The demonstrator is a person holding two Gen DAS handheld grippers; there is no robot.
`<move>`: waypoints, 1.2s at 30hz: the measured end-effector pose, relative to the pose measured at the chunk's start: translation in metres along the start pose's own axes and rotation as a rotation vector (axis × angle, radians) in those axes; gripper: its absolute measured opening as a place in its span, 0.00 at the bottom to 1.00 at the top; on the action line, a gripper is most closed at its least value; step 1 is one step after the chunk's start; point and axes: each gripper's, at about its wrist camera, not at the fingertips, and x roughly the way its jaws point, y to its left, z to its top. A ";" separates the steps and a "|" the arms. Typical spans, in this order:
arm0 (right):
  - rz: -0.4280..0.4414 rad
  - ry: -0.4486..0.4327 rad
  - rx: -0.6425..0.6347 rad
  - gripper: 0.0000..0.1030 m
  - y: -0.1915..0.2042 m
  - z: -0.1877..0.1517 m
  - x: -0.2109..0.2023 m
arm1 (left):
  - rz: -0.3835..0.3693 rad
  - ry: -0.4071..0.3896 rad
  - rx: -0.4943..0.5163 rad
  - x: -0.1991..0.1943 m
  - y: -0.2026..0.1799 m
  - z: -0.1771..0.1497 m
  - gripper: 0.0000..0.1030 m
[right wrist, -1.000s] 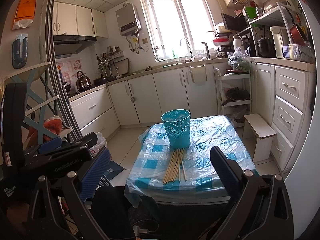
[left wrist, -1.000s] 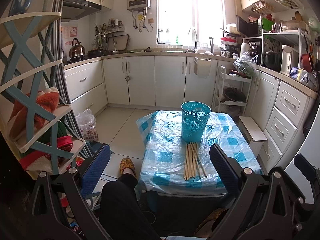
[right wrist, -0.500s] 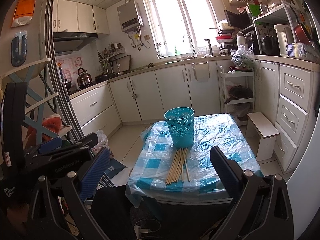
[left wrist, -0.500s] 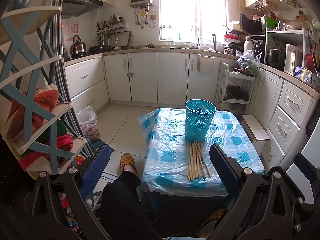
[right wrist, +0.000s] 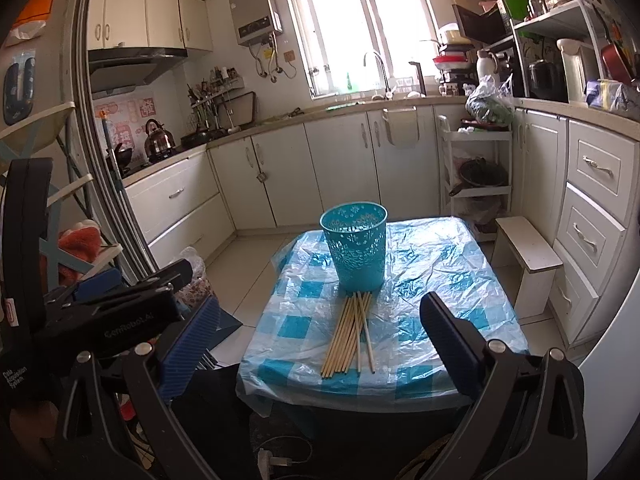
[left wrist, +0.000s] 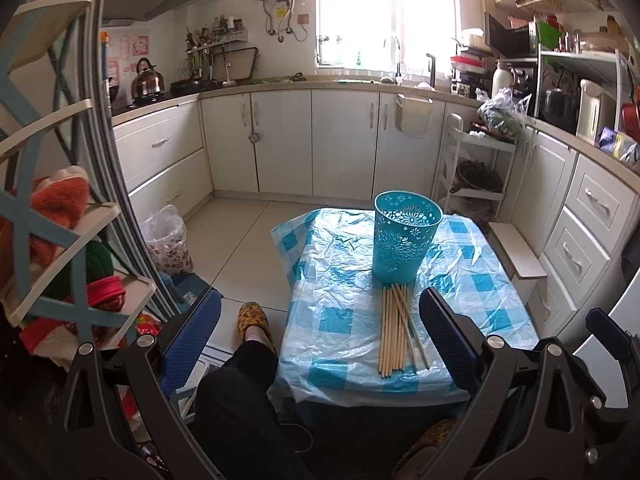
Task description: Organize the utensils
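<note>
Both grippers (left wrist: 320, 336) (right wrist: 320, 336) agape, short of table edge (right wrist: 360, 394)

White base cabinets (left wrist: 344, 140) line the far and right walls. A bright window (right wrist: 360, 24) sits ahead above the counter. Pale floor tiles (left wrist: 240, 240) lie ahead-left.

A basket (left wrist: 407, 247) stands upright near the middle of the counter (left wrist: 332, 320), with a bundle of chopsticks (left wrist: 396, 330) lying flat directly before it, far ends just beside its base. A stool (left wrist: 518, 254) stands right of the counter; cabinets (left wrist: 344, 142) line the wall behind.
</note>
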 end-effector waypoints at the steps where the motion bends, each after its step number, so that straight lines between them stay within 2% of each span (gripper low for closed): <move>1: -0.004 0.017 0.000 0.93 -0.003 -0.002 0.009 | 0.001 0.008 0.002 0.008 -0.001 0.000 0.93; 5: -0.018 0.106 -0.003 0.92 -0.017 -0.009 0.054 | -0.019 0.068 -0.007 0.041 0.001 0.000 0.93; 8: -0.018 0.173 -0.010 0.79 -0.028 -0.014 0.091 | -0.025 0.103 -0.024 0.062 0.003 -0.001 0.93; 13: 0.008 0.307 0.003 0.49 -0.044 -0.029 0.164 | -0.027 0.145 -0.016 0.095 -0.002 -0.006 0.93; 14: 0.011 0.337 0.001 0.47 -0.047 -0.032 0.183 | -0.027 0.153 -0.014 0.100 -0.003 -0.006 0.93; 16: 0.018 0.380 0.006 0.35 -0.049 -0.036 0.209 | -0.030 0.169 -0.019 0.110 -0.004 -0.007 0.93; 18: 0.022 0.409 0.003 0.32 -0.051 -0.040 0.235 | -0.022 0.179 -0.025 0.119 -0.004 -0.007 0.93; 21: 0.016 0.443 -0.003 0.21 -0.053 -0.044 0.266 | -0.020 0.199 -0.029 0.128 -0.004 -0.009 0.93; 28: -0.009 0.473 -0.021 0.12 -0.062 -0.045 0.309 | -0.005 0.243 -0.021 0.153 -0.007 -0.013 0.93; 32: -0.012 0.476 -0.040 0.06 -0.067 -0.045 0.309 | -0.007 0.264 -0.011 0.167 -0.011 -0.016 0.93; 36: -0.015 0.465 -0.036 0.06 -0.074 -0.047 0.308 | -0.011 0.279 0.002 0.181 -0.017 -0.017 0.93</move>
